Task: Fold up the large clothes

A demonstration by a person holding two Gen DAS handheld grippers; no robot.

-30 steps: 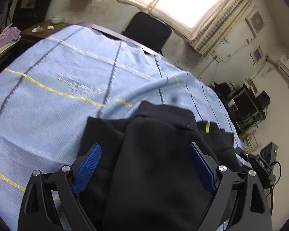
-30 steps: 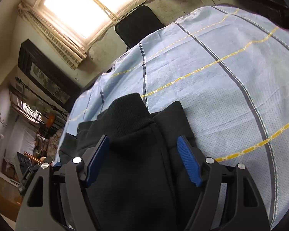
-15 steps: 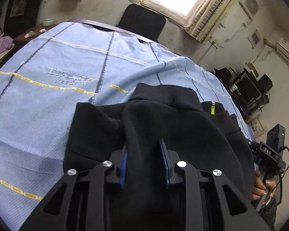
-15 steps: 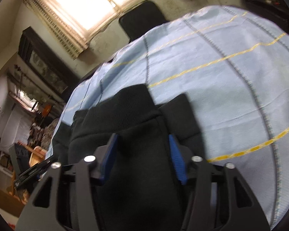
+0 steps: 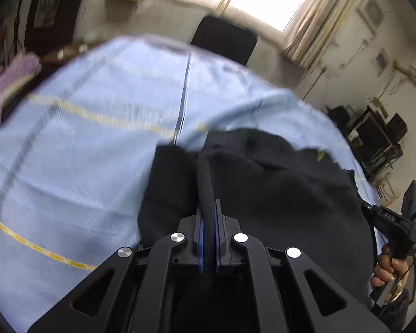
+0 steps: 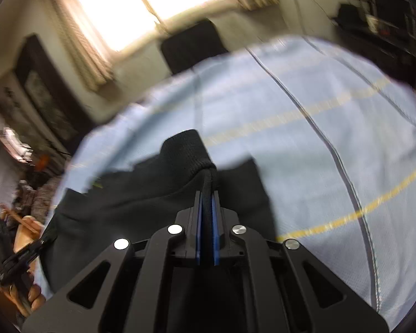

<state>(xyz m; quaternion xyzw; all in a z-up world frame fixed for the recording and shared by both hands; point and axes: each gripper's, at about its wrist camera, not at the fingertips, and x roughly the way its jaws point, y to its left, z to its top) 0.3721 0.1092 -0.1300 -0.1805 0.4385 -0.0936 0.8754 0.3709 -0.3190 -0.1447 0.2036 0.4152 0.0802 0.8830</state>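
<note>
- Two tools are clamped on the same black garment (image 5: pixel 277 194), which lies bunched on the table (image 5: pixel 83 166) under a light blue cloth with yellow and grey stripes; the left tool (image 5: pixel 208 222) pinches a thick ridge of fabric between its blue pads, and the right tool (image 6: pixel 206 208) pinches a fold just below a ribbed cuff (image 6: pixel 184 152). Both sets of jaws have just been closing, with the cloth between them.
- Risk, as I judge it: each pinch holds only a narrow gathered ridge, so the heavy knit could slide out once the garment is lifted.
- Risk: several layers look stacked, so a tool may have caught more than one layer, or only the top one, and the fold would come out crooked.
- Risk: dragging the garment could rumple the striped cloth beneath it.
- Left wrist view alone shows a hand (image 5: pixel 385 269) holding the other handle at the right edge, plus shelves of equipment (image 5: pixel 374 138) by the wall.
- Right wrist view alone shows the ribbed cuff clearly, and a long bare stretch of table to the right of the garment.
- Both views are motion-blurred, so fine detail of the folds is hard to read.
</note>
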